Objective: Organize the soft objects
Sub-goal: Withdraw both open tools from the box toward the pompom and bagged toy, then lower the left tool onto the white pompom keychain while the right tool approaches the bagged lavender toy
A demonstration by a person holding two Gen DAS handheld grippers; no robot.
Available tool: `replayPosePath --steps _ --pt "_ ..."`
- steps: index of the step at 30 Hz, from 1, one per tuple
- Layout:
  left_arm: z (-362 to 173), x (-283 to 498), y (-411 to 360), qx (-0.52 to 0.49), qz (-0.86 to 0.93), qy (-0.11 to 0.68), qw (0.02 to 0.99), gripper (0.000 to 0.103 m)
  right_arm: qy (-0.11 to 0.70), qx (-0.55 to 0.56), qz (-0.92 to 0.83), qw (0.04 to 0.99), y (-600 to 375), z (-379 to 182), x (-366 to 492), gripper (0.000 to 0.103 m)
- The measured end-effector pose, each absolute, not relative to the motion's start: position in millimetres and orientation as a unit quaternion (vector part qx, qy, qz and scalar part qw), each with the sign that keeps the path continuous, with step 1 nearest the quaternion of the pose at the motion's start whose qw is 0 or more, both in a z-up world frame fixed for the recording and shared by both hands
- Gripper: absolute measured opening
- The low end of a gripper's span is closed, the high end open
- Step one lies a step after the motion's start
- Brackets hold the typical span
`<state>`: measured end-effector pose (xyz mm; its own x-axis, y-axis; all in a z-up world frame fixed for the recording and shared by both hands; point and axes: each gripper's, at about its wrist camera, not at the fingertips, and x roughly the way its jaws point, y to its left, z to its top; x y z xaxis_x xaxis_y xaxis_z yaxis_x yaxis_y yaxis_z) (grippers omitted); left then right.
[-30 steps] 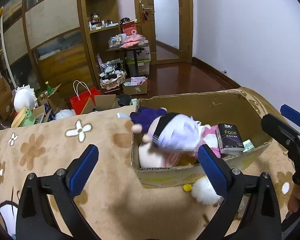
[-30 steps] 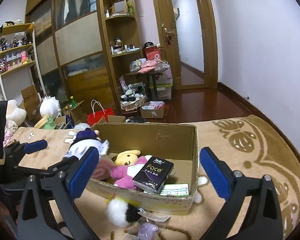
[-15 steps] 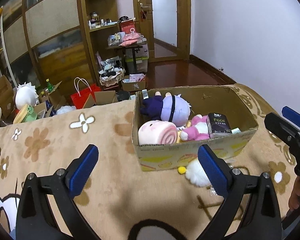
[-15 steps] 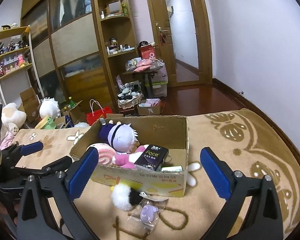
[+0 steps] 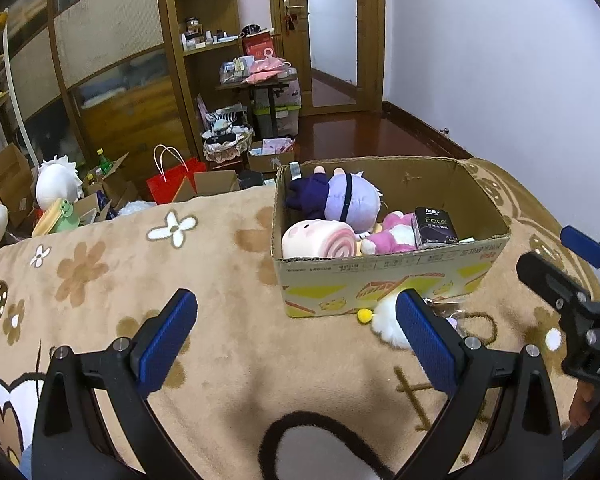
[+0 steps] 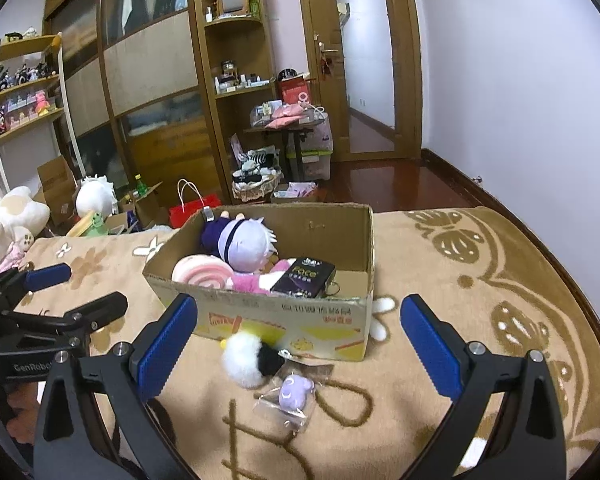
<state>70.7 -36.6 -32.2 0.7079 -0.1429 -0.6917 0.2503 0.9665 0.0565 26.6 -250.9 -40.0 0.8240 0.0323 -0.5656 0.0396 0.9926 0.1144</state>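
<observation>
A cardboard box [image 5: 384, 280] [image 6: 284, 320] stands on the tan blanket. Inside it lie a purple-haired doll [image 5: 340, 200] [image 6: 244, 244], a pink swirl roll plush [image 5: 320, 240] [image 6: 204, 274], a pink plush [image 5: 392, 236] and a black tissue pack [image 5: 436, 226] [image 6: 304, 276]. In front of the box lie a white and black fluffy ball [image 6: 248, 360] [image 5: 388, 320] and a small purple toy in a clear bag [image 6: 294, 394]. My left gripper [image 5: 296, 344] is open and empty, back from the box. My right gripper [image 6: 298, 352] is open and empty above the fluffy ball.
The tan flower-patterned blanket [image 5: 140, 280] covers the bed. Past its far edge the floor holds a red bag [image 5: 172, 184], cardboard boxes, plush toys [image 6: 12, 212] and wooden shelving [image 6: 236, 80]. The white wall [image 6: 520, 100] is on the right.
Both grippers have pulled back from the box, which now looks smaller and farther. The purple-haired doll, earlier at the box's near-left rim, now lies at the back of the box.
</observation>
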Motion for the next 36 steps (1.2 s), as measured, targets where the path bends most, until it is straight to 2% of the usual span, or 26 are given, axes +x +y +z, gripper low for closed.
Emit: replayPosePath --steps 12,36 --pt "-46 91 -49 0.055 -0.122 0.366 0.921 0.099 0.327 0.059 -0.010 0.943 -251 -66 39 0.103" --pt "-86 124 -72 0.038 -0.145 0.428 0.892 0.099 0.415 0.062 -0.045 0.907 -257 -115 64 0.103"
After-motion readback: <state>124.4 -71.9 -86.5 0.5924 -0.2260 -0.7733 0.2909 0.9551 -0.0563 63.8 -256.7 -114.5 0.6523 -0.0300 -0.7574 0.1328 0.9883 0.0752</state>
